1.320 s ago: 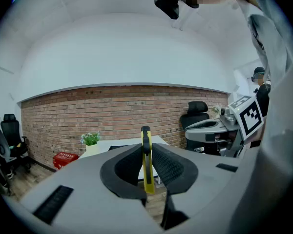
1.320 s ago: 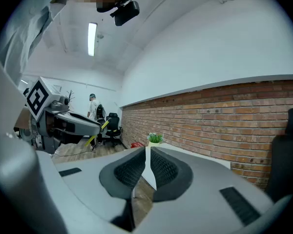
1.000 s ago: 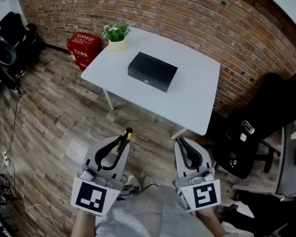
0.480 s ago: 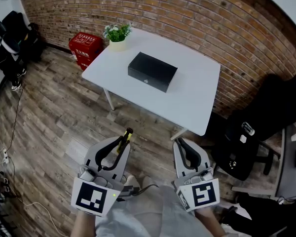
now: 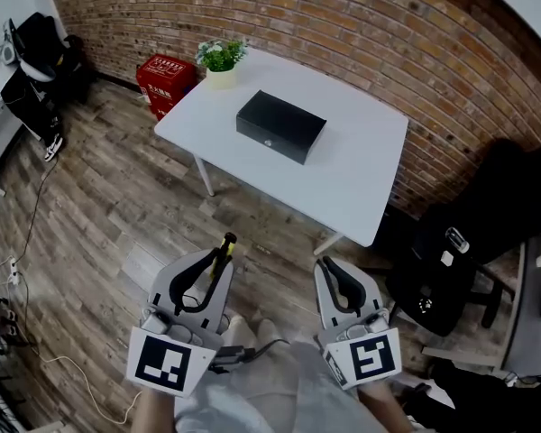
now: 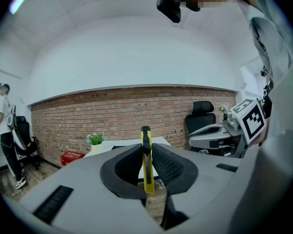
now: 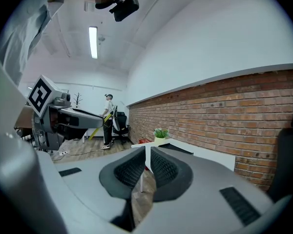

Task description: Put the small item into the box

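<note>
Where box (image 5: pixel 280 126) on tbl (image 5: pixel 361 170), plant (image 5: pixel 221 57) nr.

Brick wall (image 5: pixel 343 25), plank floor (image 5: pixel 99 206)

The head view looks steeply down from above, well back from a white table (image 5: pixel 361 165). Cameras riding the left gripper (image 5: pixel 219 258) and right gripper (image 5: pixel 328 267) sit low, facing level toward the brick wall (image 5: pixel 343 25). All three views share the table and its potted plant (image 5: pixel 221 55).
</note>
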Action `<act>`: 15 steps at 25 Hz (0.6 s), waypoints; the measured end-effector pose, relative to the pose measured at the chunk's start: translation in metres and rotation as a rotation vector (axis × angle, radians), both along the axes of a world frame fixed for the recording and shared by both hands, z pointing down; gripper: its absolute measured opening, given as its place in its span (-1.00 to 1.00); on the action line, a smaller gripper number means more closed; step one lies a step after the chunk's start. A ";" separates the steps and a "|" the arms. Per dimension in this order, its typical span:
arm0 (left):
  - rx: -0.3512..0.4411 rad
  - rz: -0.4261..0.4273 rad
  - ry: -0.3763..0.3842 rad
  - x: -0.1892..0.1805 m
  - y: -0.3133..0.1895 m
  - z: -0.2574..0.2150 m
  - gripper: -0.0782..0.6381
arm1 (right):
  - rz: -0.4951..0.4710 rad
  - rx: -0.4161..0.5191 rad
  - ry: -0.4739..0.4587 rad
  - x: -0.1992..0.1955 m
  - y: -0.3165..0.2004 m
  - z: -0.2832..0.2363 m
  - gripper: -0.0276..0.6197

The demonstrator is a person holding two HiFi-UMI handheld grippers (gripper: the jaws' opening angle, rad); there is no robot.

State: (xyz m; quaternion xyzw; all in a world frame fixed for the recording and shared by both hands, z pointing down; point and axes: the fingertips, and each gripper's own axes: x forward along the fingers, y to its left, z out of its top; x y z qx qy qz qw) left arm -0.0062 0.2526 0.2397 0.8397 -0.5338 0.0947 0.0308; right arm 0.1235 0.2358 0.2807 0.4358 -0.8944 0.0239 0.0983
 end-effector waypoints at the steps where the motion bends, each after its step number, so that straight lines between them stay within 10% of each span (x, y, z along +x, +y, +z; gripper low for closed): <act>1: 0.001 -0.006 0.003 0.003 0.002 0.000 -0.59 | -0.003 -0.002 -0.001 0.004 0.002 0.001 -0.73; 15: 0.036 -0.002 0.011 0.021 -0.010 -0.005 -0.59 | -0.001 0.022 -0.050 0.018 -0.005 -0.003 -0.73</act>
